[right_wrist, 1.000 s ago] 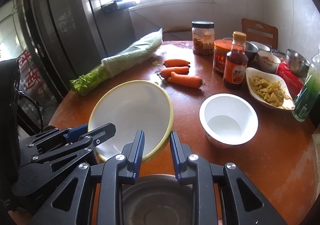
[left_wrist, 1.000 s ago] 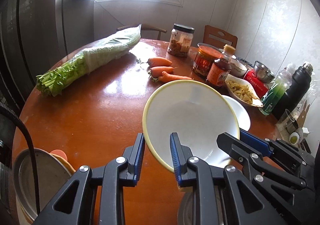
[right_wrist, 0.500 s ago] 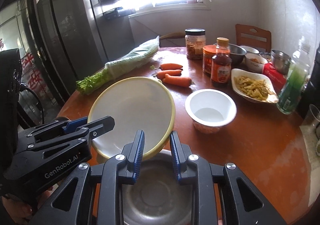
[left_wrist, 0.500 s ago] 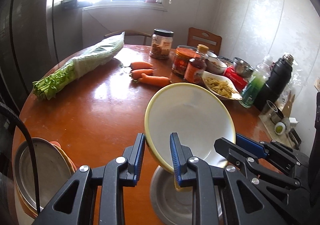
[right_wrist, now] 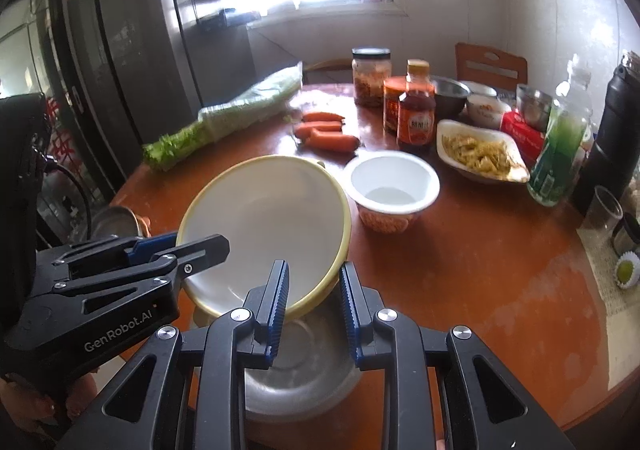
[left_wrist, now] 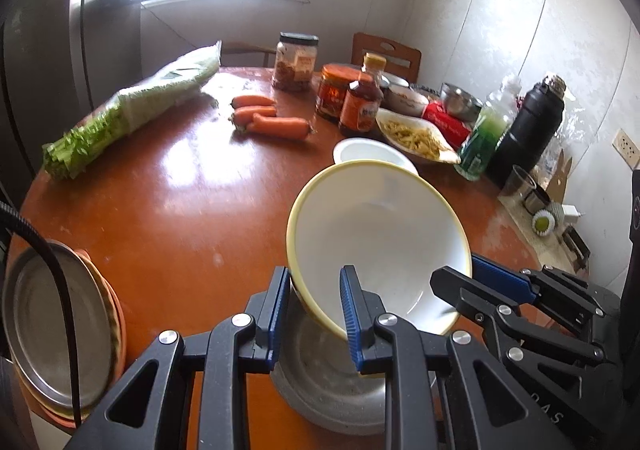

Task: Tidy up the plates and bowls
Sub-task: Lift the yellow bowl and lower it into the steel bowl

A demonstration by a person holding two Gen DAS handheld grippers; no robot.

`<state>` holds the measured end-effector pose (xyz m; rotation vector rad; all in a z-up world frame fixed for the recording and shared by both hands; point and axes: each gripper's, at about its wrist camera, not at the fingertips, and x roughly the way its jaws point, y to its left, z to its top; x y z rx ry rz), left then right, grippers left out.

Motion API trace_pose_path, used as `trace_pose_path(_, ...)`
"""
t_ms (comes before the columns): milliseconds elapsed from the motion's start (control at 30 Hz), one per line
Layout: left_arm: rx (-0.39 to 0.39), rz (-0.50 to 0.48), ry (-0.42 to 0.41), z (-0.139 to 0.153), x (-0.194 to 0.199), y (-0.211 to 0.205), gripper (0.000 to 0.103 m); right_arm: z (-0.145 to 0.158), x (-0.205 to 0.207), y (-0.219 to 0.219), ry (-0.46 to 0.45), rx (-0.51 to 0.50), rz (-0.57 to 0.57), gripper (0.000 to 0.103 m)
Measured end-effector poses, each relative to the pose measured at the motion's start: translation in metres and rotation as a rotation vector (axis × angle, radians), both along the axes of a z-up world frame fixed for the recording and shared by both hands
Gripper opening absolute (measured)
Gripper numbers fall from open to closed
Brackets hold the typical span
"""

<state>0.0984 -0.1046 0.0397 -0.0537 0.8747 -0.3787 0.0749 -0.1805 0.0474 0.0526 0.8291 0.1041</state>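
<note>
Here both grippers – left gripper [left_wrist: 314, 308], right gripper [right_wrist: 314, 308] – pinch the smooth round yellow-rimmed bowl [left_wrist: 380, 242]; dull metal plate [right_wrist: 296, 374] beneath

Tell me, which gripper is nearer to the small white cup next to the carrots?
Right. The right gripper grips the yellow bowl on the side facing the white cup; the left gripper holds the opposite side.
</note>
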Motion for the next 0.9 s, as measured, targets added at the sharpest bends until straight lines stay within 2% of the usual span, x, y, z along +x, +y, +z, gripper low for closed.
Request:
trace_pose_path(433,0.082,-0.046,0.044,-0.036,-0.015,-0.011,0.025,-0.032,-0.008,0.000,0.063,-0.069,0.011,0.027)
trace_pose_path(900,0.131,-0.079,0.041,-0.042,-0.024,-0.013,0.026,-0.046,-0.012,0.006,0.101,-0.124,0.022,0.027)
